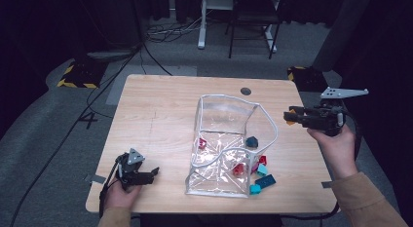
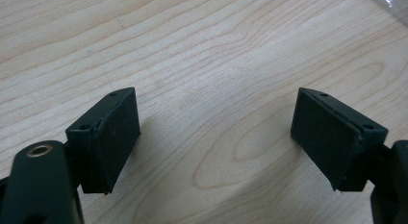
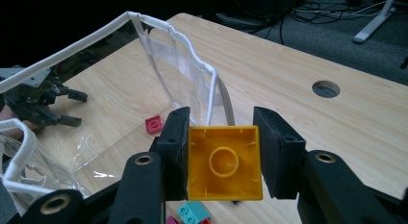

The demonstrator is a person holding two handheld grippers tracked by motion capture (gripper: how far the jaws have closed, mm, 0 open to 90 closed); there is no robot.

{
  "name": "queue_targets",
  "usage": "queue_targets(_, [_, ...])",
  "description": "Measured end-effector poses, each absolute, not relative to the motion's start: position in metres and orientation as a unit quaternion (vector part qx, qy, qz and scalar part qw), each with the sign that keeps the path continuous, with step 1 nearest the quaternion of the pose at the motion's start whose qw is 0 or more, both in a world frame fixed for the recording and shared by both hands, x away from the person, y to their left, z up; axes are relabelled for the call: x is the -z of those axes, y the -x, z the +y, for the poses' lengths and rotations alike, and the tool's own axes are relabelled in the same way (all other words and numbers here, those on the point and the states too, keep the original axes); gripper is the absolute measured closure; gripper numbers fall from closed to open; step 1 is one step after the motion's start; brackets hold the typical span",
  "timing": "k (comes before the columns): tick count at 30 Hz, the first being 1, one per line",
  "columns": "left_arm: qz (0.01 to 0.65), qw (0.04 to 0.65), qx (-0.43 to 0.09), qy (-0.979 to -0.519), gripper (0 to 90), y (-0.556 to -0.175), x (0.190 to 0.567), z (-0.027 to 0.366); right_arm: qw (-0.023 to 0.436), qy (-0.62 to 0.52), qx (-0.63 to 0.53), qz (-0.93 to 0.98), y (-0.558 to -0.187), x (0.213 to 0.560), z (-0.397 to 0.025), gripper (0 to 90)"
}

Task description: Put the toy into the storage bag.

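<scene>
Yellow brick held at the bag's mouth

The right claw [image 3: 223, 159] is clamped on a yellow brick [image 3: 224, 168], raised above the worktop [image 1: 160, 105] just right of the clear bag [image 1: 229, 139]. The left claw [image 1: 155, 174] rests near the front-left edge, jaws apart and empty. Next, I judge, the brick must be carried over the white rim [image 3: 144, 23] and let go inside.
</scene>
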State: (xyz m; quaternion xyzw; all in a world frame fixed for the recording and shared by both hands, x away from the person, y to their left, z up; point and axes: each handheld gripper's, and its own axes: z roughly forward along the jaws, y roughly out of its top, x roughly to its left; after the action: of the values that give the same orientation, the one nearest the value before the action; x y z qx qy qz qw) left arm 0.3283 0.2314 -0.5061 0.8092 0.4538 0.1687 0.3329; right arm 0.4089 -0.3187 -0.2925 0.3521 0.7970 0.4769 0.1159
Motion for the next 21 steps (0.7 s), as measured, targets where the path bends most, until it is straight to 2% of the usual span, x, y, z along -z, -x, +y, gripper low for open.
queue_targets(21, [0.453,0.332,-0.17,-0.81,17.7,-0.328,0.506,0.232,0.1,-0.297,-0.471,0.825,-0.427,0.272,-0.247,58.7])
